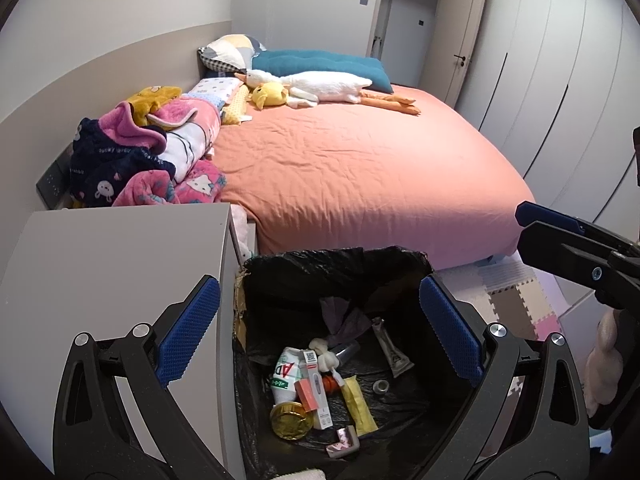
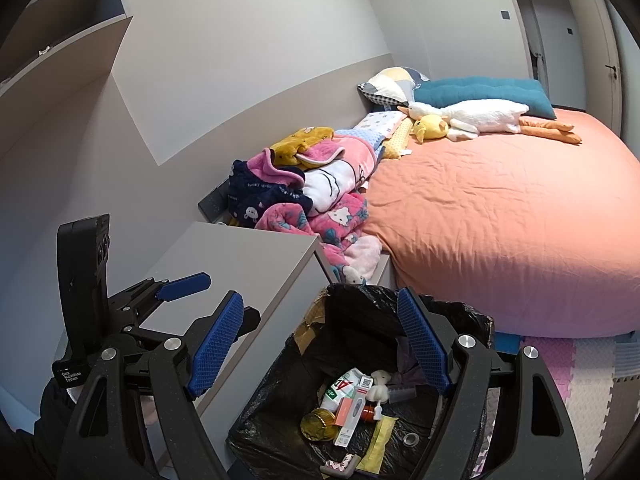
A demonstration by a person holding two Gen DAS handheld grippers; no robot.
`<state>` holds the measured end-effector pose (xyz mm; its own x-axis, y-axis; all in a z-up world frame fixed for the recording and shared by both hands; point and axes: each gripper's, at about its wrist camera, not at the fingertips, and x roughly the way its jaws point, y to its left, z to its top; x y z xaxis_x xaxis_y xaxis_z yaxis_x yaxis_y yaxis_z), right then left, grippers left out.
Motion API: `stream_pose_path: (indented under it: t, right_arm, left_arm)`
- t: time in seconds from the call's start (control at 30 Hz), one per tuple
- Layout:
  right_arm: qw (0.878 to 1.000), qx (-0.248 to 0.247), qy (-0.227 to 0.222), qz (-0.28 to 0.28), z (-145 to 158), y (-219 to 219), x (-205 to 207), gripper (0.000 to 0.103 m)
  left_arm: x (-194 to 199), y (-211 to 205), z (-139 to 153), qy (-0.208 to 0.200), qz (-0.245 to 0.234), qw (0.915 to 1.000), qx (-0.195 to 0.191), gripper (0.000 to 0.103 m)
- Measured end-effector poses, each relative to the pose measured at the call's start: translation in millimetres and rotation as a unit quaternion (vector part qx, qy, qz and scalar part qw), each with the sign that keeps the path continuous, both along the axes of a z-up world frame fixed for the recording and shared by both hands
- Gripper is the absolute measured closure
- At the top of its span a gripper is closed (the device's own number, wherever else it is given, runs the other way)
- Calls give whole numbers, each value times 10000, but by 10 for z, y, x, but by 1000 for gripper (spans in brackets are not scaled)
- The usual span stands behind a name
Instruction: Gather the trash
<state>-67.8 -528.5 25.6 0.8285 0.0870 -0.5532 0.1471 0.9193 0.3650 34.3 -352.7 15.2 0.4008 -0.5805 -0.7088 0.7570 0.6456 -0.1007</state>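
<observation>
A bin lined with a black bag (image 1: 336,258) (image 2: 460,308) stands on the floor between the bedside cabinet and the bed. Inside lie a white "AD" carton (image 1: 286,376) (image 2: 340,394), a gold round lid (image 1: 291,420) (image 2: 318,424), a thermometer box (image 1: 318,394), a yellow wrapper (image 1: 358,404) and a squeezed tube (image 1: 394,354). My left gripper (image 1: 320,292) hangs open above the bin with nothing between its blue pads. My right gripper (image 2: 320,300) is also open and empty over the bin. Each gripper shows in the other's view: right gripper (image 1: 522,224), left gripper (image 2: 224,292).
A grey bedside cabinet (image 1: 120,264) (image 2: 248,256) stands left of the bin. Behind is a bed with an orange sheet (image 1: 360,168), a heap of pink and navy blankets (image 1: 152,160) and plush toys (image 1: 320,86). A foam puzzle mat (image 1: 520,304) covers the floor on the right, wardrobe doors (image 1: 560,80) beyond.
</observation>
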Motion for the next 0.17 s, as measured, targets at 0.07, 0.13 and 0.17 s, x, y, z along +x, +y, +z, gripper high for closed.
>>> stream_pose_path:
  t: [0.07,0.13,0.17]
  right_arm:
    - [10000,11,1,-2,-9,-23,-20,23]
    - [10000,-11,-4,-1,-11,-27,-25,23]
    - [10000,-9,-4,4,-15,-33,-31,23]
  left_arm:
    - [9,0,-11,31,53,10000,21,7]
    - [17,13,-15,69,76,9999,-12,7]
    - [19,19,-16,80,87,9999,-20,7]
